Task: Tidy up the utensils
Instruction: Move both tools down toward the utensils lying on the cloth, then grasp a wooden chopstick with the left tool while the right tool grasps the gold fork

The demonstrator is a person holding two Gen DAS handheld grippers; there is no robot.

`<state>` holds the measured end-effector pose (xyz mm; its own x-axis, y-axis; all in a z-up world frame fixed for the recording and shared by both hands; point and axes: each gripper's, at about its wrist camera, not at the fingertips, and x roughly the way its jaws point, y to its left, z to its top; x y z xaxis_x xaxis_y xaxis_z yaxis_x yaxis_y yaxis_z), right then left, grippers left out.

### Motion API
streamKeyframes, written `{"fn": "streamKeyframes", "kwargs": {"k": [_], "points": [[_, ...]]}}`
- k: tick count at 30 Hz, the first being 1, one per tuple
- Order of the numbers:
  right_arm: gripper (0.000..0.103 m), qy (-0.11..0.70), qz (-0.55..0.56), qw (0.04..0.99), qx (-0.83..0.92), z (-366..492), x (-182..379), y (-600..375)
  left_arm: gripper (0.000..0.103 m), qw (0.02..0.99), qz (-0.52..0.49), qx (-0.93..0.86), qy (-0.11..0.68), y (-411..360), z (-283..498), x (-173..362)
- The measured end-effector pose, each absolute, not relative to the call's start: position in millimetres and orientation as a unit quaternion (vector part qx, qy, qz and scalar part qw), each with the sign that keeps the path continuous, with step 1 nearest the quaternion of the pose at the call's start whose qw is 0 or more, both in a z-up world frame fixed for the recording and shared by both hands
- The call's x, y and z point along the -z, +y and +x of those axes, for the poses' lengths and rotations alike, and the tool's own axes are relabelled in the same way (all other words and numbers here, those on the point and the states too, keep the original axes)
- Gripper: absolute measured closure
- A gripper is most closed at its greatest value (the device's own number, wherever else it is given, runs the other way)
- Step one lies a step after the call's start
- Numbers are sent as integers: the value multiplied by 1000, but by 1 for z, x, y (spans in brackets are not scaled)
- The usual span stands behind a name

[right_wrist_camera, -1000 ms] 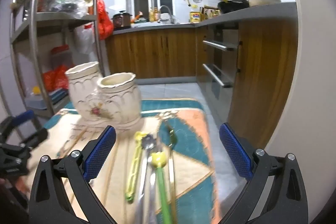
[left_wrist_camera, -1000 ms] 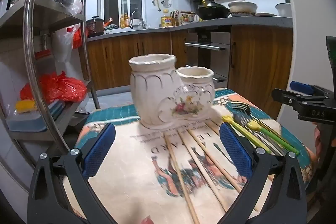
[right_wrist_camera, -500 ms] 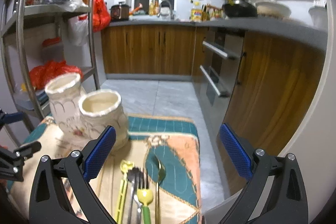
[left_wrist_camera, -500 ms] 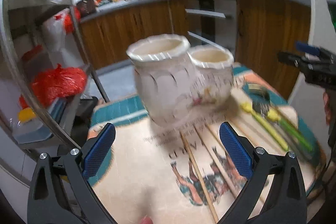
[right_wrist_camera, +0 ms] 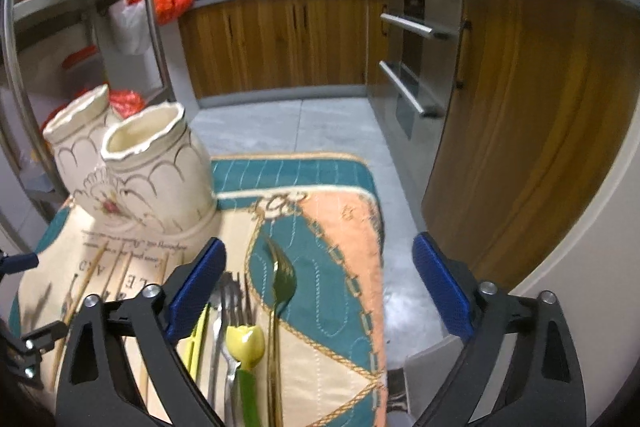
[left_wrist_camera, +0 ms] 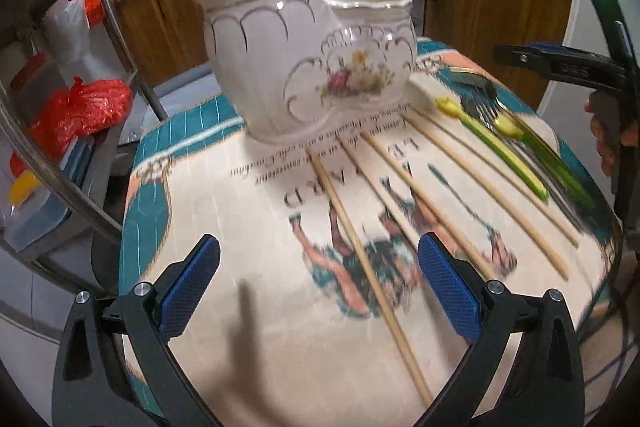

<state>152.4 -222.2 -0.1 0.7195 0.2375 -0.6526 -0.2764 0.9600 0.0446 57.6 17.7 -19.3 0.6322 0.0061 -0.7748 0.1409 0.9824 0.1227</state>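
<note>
So the utensils are all lying flat on a printed cloth (left_wrist_camera: pixel 248 307) that covers a small table, and everything sits in relation to the cream double-pot ceramic holder (left_wrist_camera: pixel 304 47) at the far end of it. The wooden chopsticks (left_wrist_camera: pixel 360 251) fan out from the holder's base toward the camera, and off to the holder's right there's a bunch with a yellow-green tulip-handled piece (right_wrist_camera: pixel 244 343), a steel fork (right_wrist_camera: pixel 236 303) and a gold spoon (right_wrist_camera: pixel 282 279) side by side. The left gripper (left_wrist_camera: pixel 318 287) hangs over the chopsticks with its blue pads spread wide, nothing between them. The right gripper (right_wrist_camera: pixel 318 287) has just been closing a little but is still wide apart over the fork and spoon, pads not pressing on anything. Behind the holder are wooden cabinets (right_wrist_camera: pixel 280 43) and a metal shelf rack (left_wrist_camera: pixel 104 27).
</note>
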Motion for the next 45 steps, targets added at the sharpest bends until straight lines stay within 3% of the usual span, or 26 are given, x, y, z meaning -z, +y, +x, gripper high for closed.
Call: {"fn": "streamKeyframes", "kwargs": {"k": [3,6,12,21,34,45], "points": [[33,363,-46,920,-140,155,8,-213,8,896,78,44,434,19,52,22],[47,376,-53,914,-144,157,13,-208,19,893,64,44,443,21,50,26],[63,393,-60,904,-156,160,21,-200,34,886,69,71,453,9,47,29],[74,406,-69,896,-165,173,28,-188,47,879,68,85,464,4,51,28],[92,413,-49,892,-179,180,27,-193,93,880,53,82,465,13,55,28],[93,419,-53,889,-177,185,29,-191,96,884,56,77,458,17,58,28]]}}
